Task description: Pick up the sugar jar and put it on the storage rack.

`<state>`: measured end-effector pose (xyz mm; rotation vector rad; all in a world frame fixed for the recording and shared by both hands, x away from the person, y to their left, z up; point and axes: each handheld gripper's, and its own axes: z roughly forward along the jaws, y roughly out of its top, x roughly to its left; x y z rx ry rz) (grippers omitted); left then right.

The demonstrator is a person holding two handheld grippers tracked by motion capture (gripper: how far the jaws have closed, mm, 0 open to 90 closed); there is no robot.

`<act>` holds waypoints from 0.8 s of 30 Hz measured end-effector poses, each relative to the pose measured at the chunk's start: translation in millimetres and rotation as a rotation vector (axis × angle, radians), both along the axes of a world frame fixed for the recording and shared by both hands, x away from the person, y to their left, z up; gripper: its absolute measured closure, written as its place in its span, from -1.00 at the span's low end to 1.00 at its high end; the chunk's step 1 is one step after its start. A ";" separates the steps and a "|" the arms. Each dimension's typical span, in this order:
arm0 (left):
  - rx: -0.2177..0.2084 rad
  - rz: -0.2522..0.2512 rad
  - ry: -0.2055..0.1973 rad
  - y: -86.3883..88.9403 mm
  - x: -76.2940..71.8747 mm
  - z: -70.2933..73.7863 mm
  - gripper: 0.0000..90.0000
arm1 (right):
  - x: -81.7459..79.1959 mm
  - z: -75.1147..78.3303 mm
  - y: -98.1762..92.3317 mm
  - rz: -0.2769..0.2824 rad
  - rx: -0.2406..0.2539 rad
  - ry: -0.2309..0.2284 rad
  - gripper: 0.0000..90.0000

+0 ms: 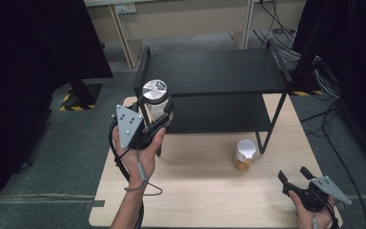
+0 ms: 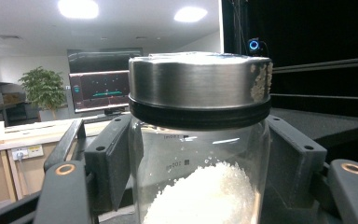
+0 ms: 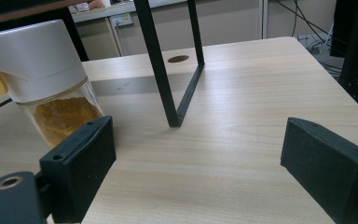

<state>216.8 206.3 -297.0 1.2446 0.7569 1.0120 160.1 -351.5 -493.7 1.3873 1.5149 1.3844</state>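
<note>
Pale wooden surface (image 1: 205, 191) carries a black shelf (image 1: 214, 71); left gripper (image 1: 159, 119) fingers clamp the upright salt jar (image 1: 155, 98) just beside the shelf's left end, level with its top tier. Right gripper (image 1: 295, 177) fingers gape, empty.

High view: overhead, facing forward and down over the whole counter (image 1: 195, 191). Left gripper view: very close, level, on a raised jar (image 2: 200, 140). Right gripper view: low, skimming the counter; shares the white-capped jar (image 3: 46, 93) with the high view.
</note>
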 end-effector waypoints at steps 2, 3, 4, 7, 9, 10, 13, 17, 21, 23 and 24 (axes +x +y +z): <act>0.001 0.000 0.000 -0.3 1.8 3.2 -0.31 | 0.0 0.0 -0.2 0.000 0.001 0.000 -0.77; 0.001 0.001 0.000 -0.5 2.7 4.8 -0.31 | 0.1 -0.1 -0.3 0.000 0.002 0.000 -0.77; 0.001 0.002 0.000 -0.9 3.7 6.3 -0.31 | 0.0 -0.1 -0.3 0.000 0.002 0.000 -0.77; -0.004 0.004 0.004 -1.4 7.3 10.5 -0.31 | 0.1 -0.2 -0.6 0.001 0.002 0.000 -0.77; -0.002 0.004 0.005 -1.6 9.0 12.6 -0.31 | -0.1 -0.4 -0.8 0.000 0.003 -0.001 -0.77; 0.000 0.005 0.006 -1.8 9.8 13.9 -0.31 | 0.0 -0.4 -0.9 0.000 0.003 -0.001 -0.77; -0.001 0.007 0.008 -2.1 12.6 16.6 -0.31 | 0.1 -0.3 -0.9 0.001 0.003 0.000 -0.77; -0.003 0.010 0.008 -2.0 15.6 18.7 -0.31 | 0.0 -0.4 -1.0 0.001 0.004 -0.001 -0.77; -0.004 0.014 0.013 -1.6 20.0 20.8 -0.31 | 0.2 -0.1 -0.7 0.002 0.001 0.000 -0.77; -0.009 0.016 0.015 -1.3 22.1 22.0 -0.31 | 0.3 0.0 -0.7 0.002 0.001 0.001 -0.77; -0.008 0.018 0.016 -1.1 23.3 23.2 -0.31 | 0.3 0.1 -0.8 0.002 0.001 0.001 -0.77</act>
